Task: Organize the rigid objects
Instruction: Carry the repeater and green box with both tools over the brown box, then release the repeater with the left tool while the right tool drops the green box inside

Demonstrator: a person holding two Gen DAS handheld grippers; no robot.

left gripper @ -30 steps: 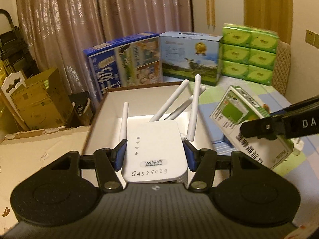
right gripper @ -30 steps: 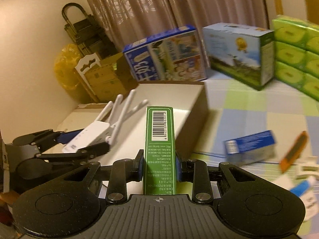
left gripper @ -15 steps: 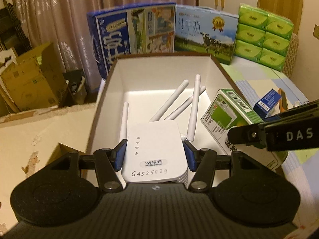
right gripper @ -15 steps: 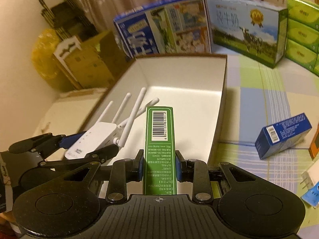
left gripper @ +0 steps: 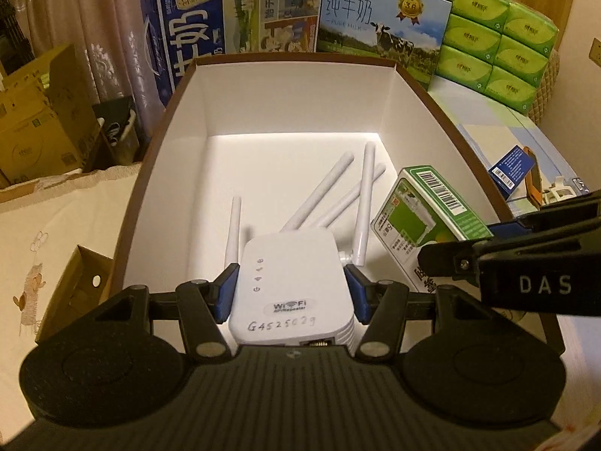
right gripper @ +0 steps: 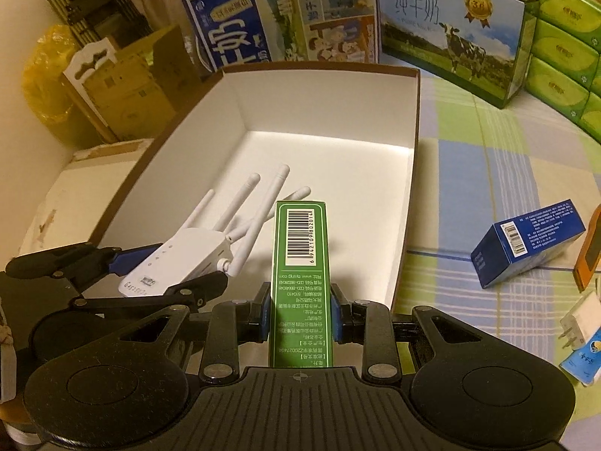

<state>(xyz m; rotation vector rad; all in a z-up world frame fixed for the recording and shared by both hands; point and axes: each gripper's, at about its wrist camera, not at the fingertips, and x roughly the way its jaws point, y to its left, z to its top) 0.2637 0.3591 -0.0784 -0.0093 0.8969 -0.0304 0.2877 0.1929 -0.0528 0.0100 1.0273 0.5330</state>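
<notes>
The left gripper point(left gripper: 291, 293) has its blue-padded jaws closed on the sides of a white WiFi repeater point(left gripper: 289, 285), a rounded plastic block with four slim white antennas splayed from its far end, a row of small indicator marks down its face, an oval label reading "WiFi" with smaller print beneath it too fine to read, and "G4525029" handwritten in dark ink below that; a network port shows at its near edge. It hangs low inside the open box point(left gripper: 293, 101), a shallow carton with white inner walls and a brown rim, over the near left part of the box floor; whether it touches the floor cannot be told. The right gripper point(right gripper: 300, 314) has its jaws clamped tight on the narrow sides of a green carton point(right gripper: 300, 263), a tall slim packet with a white barcode panel near its far end and lines of small Chinese print; it is held over the near right part of the same box. Behind the box's far wall stand two milk cases point(right gripper: 447, 22), one showing "1956", the other "PURE MILK" with a cow. A blue carton point(right gripper: 529, 244) lies on the checked cloth outside the box's right wall.
</notes>
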